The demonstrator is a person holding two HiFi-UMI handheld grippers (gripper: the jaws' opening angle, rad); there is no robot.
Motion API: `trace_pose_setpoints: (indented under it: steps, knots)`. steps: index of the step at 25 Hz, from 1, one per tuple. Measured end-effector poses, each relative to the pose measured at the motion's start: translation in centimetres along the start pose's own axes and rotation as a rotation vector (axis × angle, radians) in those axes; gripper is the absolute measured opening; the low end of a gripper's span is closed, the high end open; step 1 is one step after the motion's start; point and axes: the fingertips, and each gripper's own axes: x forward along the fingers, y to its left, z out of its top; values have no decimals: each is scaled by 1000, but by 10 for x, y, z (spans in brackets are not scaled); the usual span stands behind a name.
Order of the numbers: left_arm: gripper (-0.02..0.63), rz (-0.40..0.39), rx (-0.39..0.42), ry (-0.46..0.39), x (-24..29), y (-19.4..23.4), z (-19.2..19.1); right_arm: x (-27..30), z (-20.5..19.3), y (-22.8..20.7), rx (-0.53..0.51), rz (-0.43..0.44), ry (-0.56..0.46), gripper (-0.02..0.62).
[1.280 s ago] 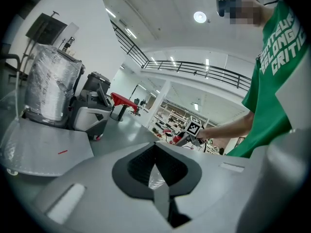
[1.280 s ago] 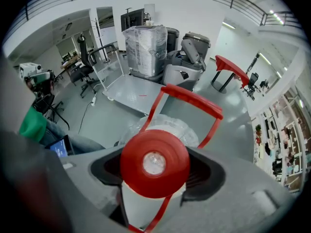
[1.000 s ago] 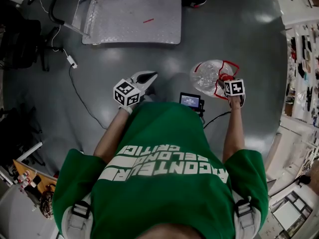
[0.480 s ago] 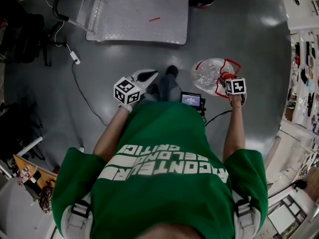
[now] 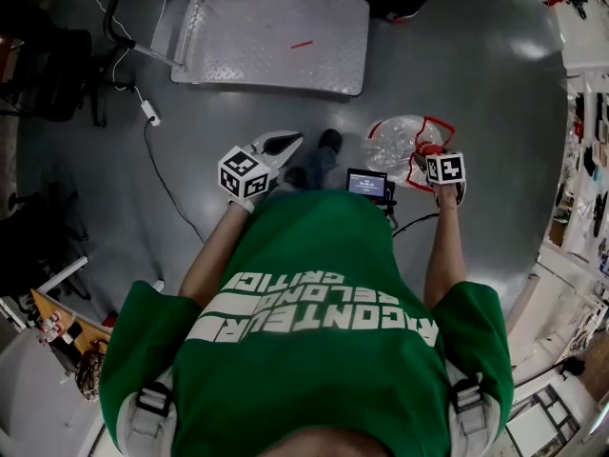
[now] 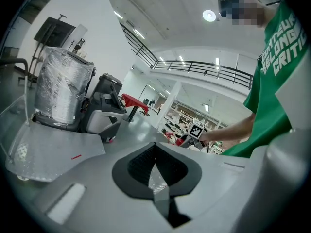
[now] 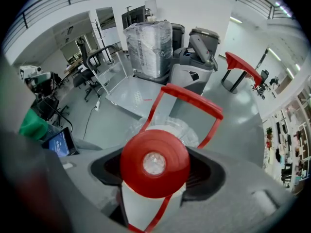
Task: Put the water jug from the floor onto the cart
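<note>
Jug (image 5: pixel 392 146) clamped — right hand-held gripper (image 7: pixel 156 174).

White block capitals on the person's green T-shirt (image 5: pixel 314 379) read "RACONTEUR" and "CRITIC", upside down in the head view. The line between them is not fully legible. Print on the small lit screen (image 5: pixel 366 185) is too small to read.

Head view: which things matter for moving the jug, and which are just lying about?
Part of the job: water jug, held at its neck by the right gripper; cart; left gripper, shut and empty.
Lying about: floor cable; office chair; wrapped bundle.
</note>
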Motion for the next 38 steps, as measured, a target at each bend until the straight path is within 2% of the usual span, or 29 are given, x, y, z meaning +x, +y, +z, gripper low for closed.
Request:
trace_pose_setpoints:
  steps: [7,20,27,38]
  knots:
    - [9,14,17,-10,31,18,34,17,32,-21,-28,19,11,305]
    - [9,54,1,5,70,42,57,36,93,-71,-55,26,-5,305]
    - [9,91,-10,8,93,49,67,51,115,-94,-68,40,1,305]
    - [9,122,-23,11,121,49,75,71,136,-108,-109,77,12,305]
